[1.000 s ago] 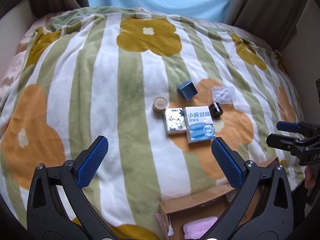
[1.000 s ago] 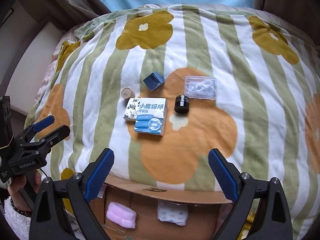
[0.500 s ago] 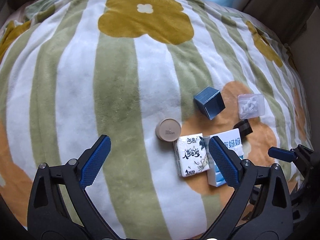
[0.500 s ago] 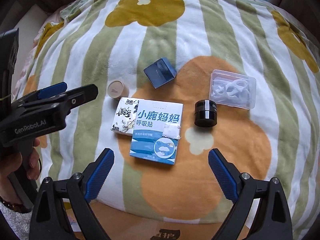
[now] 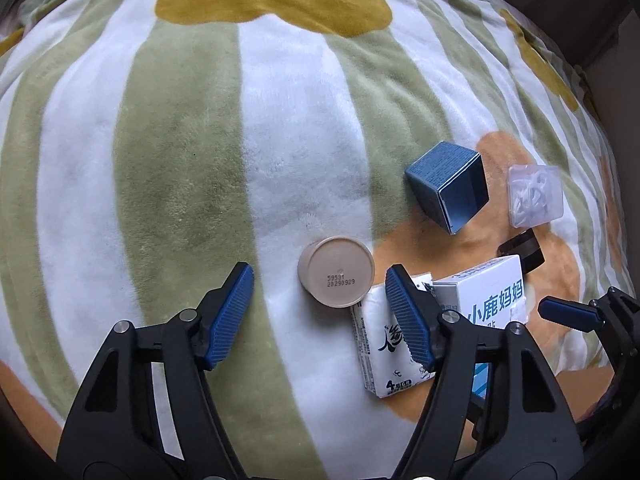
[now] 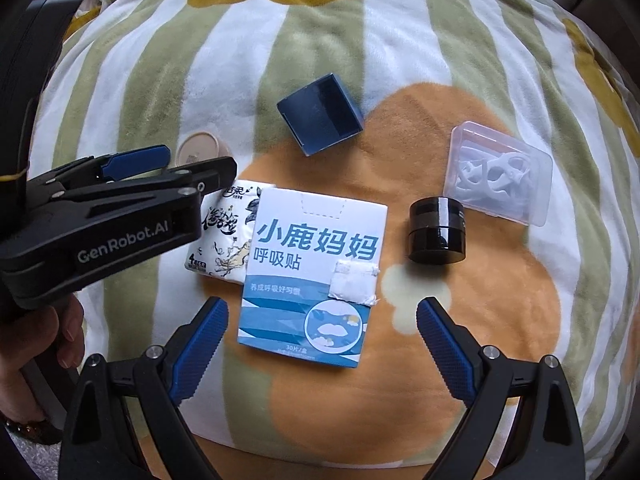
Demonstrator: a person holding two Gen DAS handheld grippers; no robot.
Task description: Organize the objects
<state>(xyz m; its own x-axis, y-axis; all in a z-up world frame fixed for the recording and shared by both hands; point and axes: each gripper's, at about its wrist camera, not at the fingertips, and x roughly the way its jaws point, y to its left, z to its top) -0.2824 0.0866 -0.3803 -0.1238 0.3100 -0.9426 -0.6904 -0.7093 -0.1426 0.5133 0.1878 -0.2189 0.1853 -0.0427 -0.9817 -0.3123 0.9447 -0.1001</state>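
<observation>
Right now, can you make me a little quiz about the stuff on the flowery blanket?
1. True or false: the left gripper is shut on the round beige tub.
2. Which thing lies closest to the clear plastic case? A) the tissue pack B) the black jar C) the round beige tub
3. Fill in: the dark blue box lies tipped on its side, so its open end looks ____ inside.

Key
1. False: its jaws stand open, the tub just ahead of them.
2. B
3. Empty. The right gripper is open too, near the white and blue box.
</observation>
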